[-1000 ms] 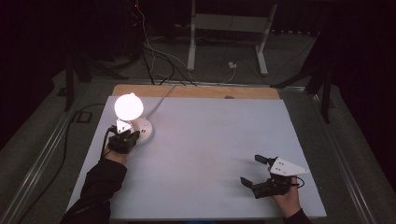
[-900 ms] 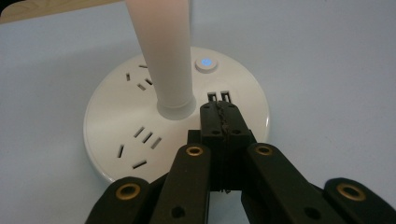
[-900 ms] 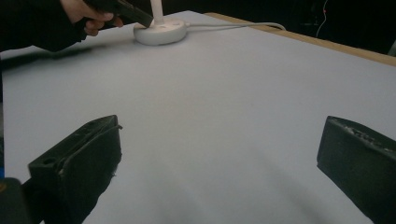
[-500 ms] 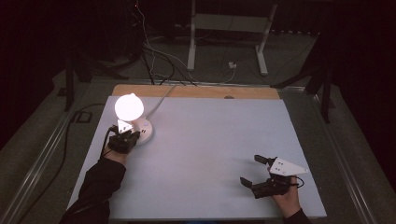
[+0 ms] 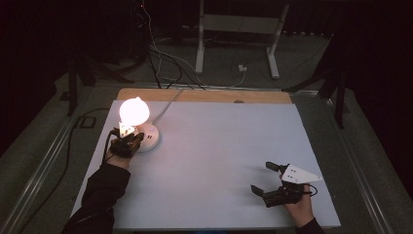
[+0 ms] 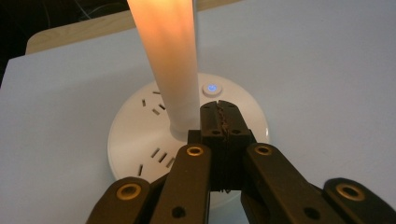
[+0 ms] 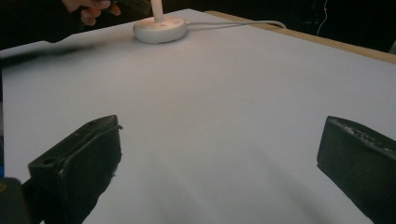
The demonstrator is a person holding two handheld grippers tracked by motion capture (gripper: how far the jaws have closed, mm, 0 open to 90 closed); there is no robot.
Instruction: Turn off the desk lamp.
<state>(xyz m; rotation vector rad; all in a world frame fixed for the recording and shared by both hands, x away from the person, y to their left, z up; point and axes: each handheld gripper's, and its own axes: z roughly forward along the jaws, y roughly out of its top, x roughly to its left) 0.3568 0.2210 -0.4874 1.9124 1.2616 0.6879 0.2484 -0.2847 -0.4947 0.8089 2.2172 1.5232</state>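
A lit white lamp glows at the table's left: its bright bulb (image 5: 134, 111) tops a glowing stem (image 6: 170, 70) that rises from a round white base (image 5: 150, 137) with socket slots. A small blue-lit button (image 6: 211, 87) sits on the base (image 6: 135, 121). My left gripper (image 5: 127, 142) is over the base, beside the stem. Its jaws are shut with nothing between them, and the tips (image 6: 219, 112) lie just short of the button. My right gripper (image 5: 264, 178) rests near the front right of the table, open (image 7: 224, 149) and empty above the bare white surface.
A white cable (image 5: 168, 100) runs from the base off the table's far edge, where a wooden strip (image 5: 204, 95) shows. The white tabletop (image 5: 219, 146) spreads between the hands. Beyond it are a dark floor, loose cables and a metal stand (image 5: 234, 44).
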